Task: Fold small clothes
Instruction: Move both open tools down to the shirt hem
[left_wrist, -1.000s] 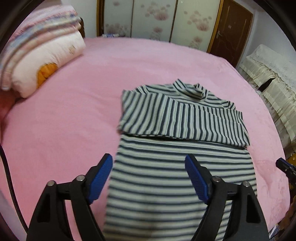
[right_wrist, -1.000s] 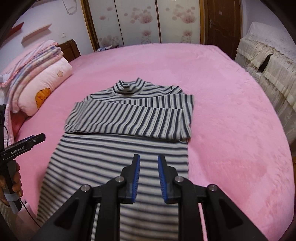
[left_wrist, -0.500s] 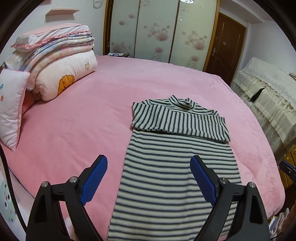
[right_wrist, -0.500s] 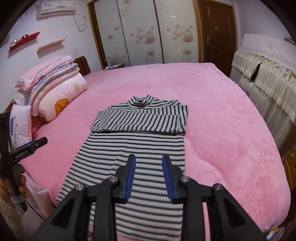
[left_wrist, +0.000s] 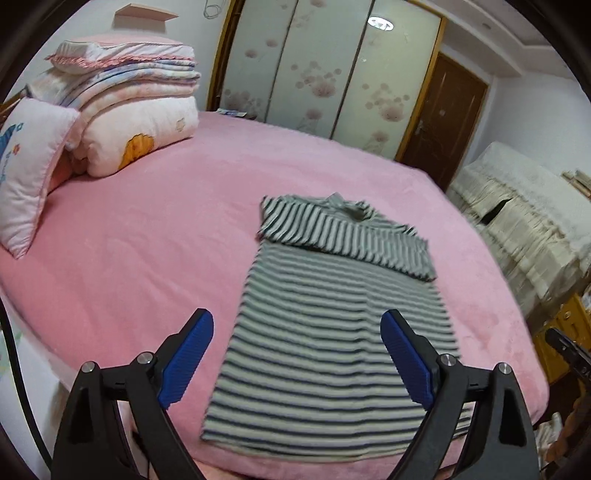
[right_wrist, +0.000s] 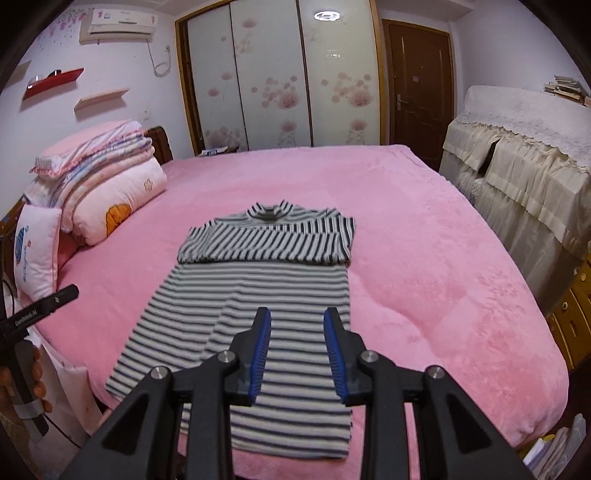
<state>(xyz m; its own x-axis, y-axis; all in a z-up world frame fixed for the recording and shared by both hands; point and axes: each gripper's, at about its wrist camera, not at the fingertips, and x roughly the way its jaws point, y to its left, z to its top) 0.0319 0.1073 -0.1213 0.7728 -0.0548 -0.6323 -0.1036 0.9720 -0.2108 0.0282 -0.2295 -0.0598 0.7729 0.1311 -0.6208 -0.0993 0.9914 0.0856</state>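
Lengthwise, the striped top (right_wrist: 255, 299) lies flat on the pink bed (right_wrist: 424, 236), collar away from the cameras, hem at the near edge, sleeves folded across its chest. Above it, the left gripper (left_wrist: 297, 354) gapes wide and the right gripper (right_wrist: 297, 347) stands partly open, both empty. Only the right view shows the air conditioner (right_wrist: 118, 24).

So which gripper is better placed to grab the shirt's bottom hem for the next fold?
Probably the left gripper: its jaws are wide open above the striped shirt near the hem. The right gripper is only partly open.
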